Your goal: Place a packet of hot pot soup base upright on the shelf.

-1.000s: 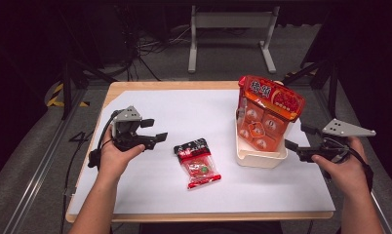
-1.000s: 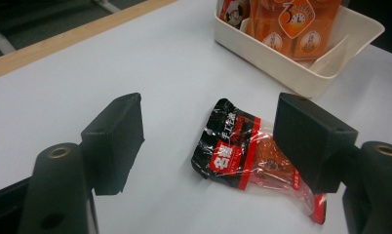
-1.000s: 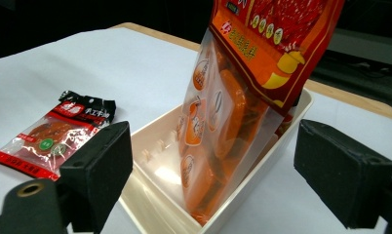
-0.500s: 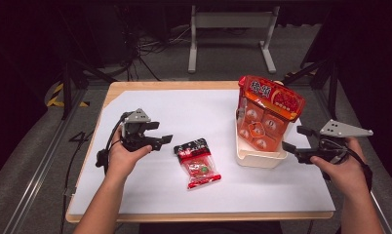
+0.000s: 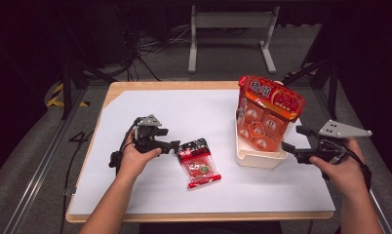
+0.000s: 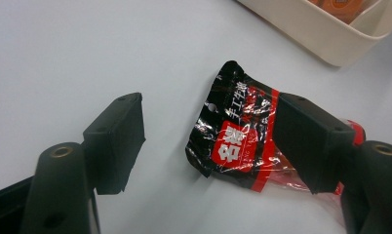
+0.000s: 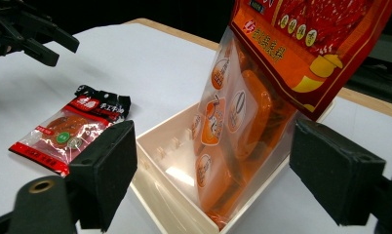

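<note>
A small red-and-black snack packet [image 5: 198,163] lies flat on the white table sheet [image 5: 194,109]. My left gripper [image 5: 171,139] is open just left of it. In the left gripper view the packet's black top end [image 6: 233,139] lies between the spread jaws of the left gripper [image 6: 211,146], with the right jaw over the packet. A large orange snack bag [image 5: 268,109] stands tilted in a cream bin [image 5: 257,158]. My right gripper [image 5: 294,139] is open, close to the bin's right front corner. In the right gripper view the right gripper [image 7: 218,165] frames the bag [image 7: 247,112] and bin [image 7: 165,195].
The wooden table edge [image 5: 184,84] runs along the back, with metal stand legs [image 5: 233,44] and cables on the floor beyond. Dark frame rails flank the table. In the right gripper view the packet [image 7: 69,129] lies left of the bin, with the left gripper [image 7: 33,34] above it.
The left gripper has moved right across the sheet until its open jaws reach the packet's black end. The right gripper has edged slightly left toward the bin.
</note>
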`<state>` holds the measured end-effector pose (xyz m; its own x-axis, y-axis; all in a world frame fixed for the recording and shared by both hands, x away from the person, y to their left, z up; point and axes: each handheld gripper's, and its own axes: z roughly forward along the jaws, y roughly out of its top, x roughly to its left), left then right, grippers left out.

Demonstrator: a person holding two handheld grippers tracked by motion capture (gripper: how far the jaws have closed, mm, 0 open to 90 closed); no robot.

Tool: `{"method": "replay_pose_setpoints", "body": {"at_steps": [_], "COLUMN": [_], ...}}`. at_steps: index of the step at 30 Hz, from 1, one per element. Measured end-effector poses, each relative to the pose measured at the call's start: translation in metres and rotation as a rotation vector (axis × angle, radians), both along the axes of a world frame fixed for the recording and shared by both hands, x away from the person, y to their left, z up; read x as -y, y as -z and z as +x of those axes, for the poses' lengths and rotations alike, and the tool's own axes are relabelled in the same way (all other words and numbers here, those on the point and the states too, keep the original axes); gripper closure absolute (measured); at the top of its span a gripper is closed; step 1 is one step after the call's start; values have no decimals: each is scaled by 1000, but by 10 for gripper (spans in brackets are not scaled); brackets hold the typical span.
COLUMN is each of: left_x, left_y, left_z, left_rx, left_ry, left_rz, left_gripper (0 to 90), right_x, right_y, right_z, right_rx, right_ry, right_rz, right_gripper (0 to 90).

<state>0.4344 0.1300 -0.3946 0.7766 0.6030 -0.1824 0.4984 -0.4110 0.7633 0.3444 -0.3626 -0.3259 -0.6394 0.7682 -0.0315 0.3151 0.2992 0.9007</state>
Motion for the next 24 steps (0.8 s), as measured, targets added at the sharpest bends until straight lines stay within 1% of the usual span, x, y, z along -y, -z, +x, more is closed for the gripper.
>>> {"method": "replay_pose_setpoints", "body": {"at_steps": [1,3,7,11,16,18,20,22,24], "left_x": [0,2,6,10,13,14,14,14,16], "left_y": [1,5,13,19,25,28,31,32,35], "left_z": [1,2,4,6,7,8,9,10,11], "left_rx": [1,-12,-32,-50,-71,-79,-89,-90,-103], "left_ry": [2,3,8,18,13,12,12,16,16], "left_rz": [2,-6,-3,21,34,45,48,54,55], "left_gripper": [287,289,293,298,303,304,305,305,308], "right_x": [0,-1,-2,0,-1,-1,-1,0,1], "right_y": [0,1,1,1,2,2,2,2,2], "right_z": [0,1,1,1,1,1,1,1,1], "right_rx": [-1,-1,-2,2,-3,-3,-2,-3,-4], "right_ry": [-1,-2,-2,3,1,-1,-2,0,4], "right_rz": [0,-6,-8,-7,-8,-13,-15,-11,-11], "right_gripper": [182,181,178,179,178,178,178,178,179]}}
